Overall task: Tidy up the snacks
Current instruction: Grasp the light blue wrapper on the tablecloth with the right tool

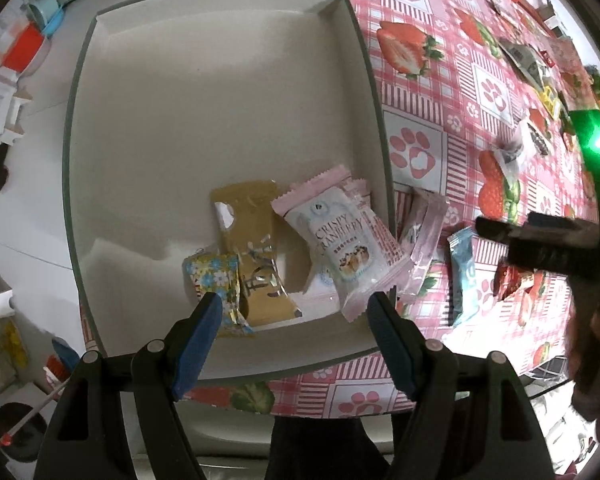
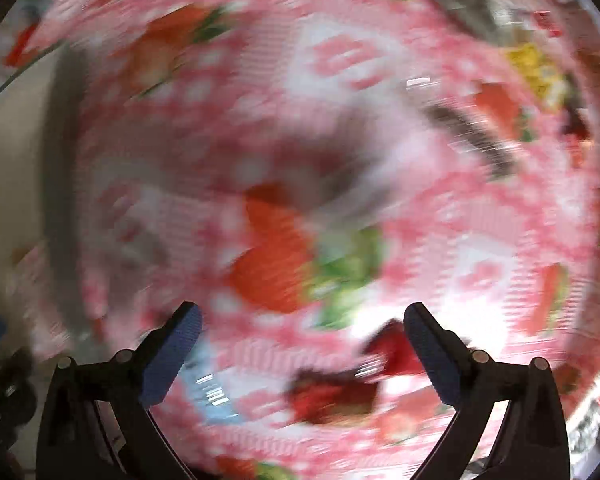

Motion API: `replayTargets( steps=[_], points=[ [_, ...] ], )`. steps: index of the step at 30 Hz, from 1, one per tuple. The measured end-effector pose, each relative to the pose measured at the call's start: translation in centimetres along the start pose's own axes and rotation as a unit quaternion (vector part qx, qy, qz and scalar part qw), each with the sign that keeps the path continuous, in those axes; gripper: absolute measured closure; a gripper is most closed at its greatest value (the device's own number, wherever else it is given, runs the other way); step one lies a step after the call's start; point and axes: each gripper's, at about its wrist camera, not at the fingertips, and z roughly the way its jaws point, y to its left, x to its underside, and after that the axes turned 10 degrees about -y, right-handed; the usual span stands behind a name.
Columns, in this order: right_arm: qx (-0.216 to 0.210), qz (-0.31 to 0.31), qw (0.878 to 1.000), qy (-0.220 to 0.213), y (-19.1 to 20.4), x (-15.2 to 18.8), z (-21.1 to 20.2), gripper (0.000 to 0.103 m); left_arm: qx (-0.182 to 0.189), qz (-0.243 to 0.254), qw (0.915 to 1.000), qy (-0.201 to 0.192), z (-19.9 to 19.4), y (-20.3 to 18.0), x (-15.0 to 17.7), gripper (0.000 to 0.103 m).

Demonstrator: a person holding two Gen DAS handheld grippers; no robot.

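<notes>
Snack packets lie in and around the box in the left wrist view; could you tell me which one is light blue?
The light blue packet lies on the tablecloth outside the box, right of the pink wrappers.

Left claw (image 1: 294, 312): held with the jaws spread wide, nothing gripped between the blue pads (image 1: 198, 344).
Right claw (image 2: 300, 320): held with the jaws spread wide, nothing clamped; its view is smeared by motion blur.
Right claw, from the left wrist view: seen at the right edge as a dark body (image 1: 540, 240).
</notes>
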Motion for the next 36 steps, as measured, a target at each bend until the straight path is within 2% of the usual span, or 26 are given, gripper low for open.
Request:
replayTargets(
  steps=[4, 11, 15, 20, 24, 27, 33, 35, 36],
  points=[
    [-0.037, -0.016, 0.999, 0.000, 3.7, 0.7, 1.1, 0.002, -0.002, 0.003, 1.0000, 0.000, -0.3, -0.1, 0.3, 0.025],
    [-0.035, -0.063, 0.997, 0.000, 7.4, 0.7, 3.3, 0.000, -0.007, -0.001, 0.9999, 0.007, 0.1, -0.2, 1.2, 0.024],
    [-0.022, -0.083, 0.996, -0.009, 9.1, 0.0, 2.2, 0.000, -0.006, 0.006, 0.9999, 0.009, 0.4, -0.8, 1.3, 0.024],
    [0.012, -0.048, 0.999, -0.004, 5.4, -0.3, 2.1, 0.000, 0.001, 0.012, 0.9999, 0.003, 0.3, -1.6, 1.0, 0.024],
    [-0.017, -0.052, 0.999, 0.001, 4.7, 0.6, 1.7, 0.000, 0.003, 0.017, 0.9998, 0.004, 0.4, -2.2, 0.8, 0.024],
    [-0.027, -0.066, 0.997, 0.013, 6.2, 2.7, 2.0, 0.000, 0.003, 0.020, 0.9998, 0.006, 0.9, -2.9, 0.8, 0.024],
    [-0.010, -0.072, 0.997, 0.041, 8.5, 5.2, 3.7, 0.000, 0.002, 0.026, 0.9997, 0.004, 1.0, -3.2, 0.7, 0.024],
    [0.014, -0.103, 0.994, 0.034, 9.5, 5.9, 3.8, 0.008, 0.003, 0.027, 0.9996, 0.004, 0.9, -3.3, 0.3, 0.024],
    [0.019, -0.113, 0.993, 0.030, 9.8, 6.1, 3.7, 0.016, 0.003, 0.027, 0.9996, 0.004, 0.8, -3.3, 0.1, 0.024]
  ],
)
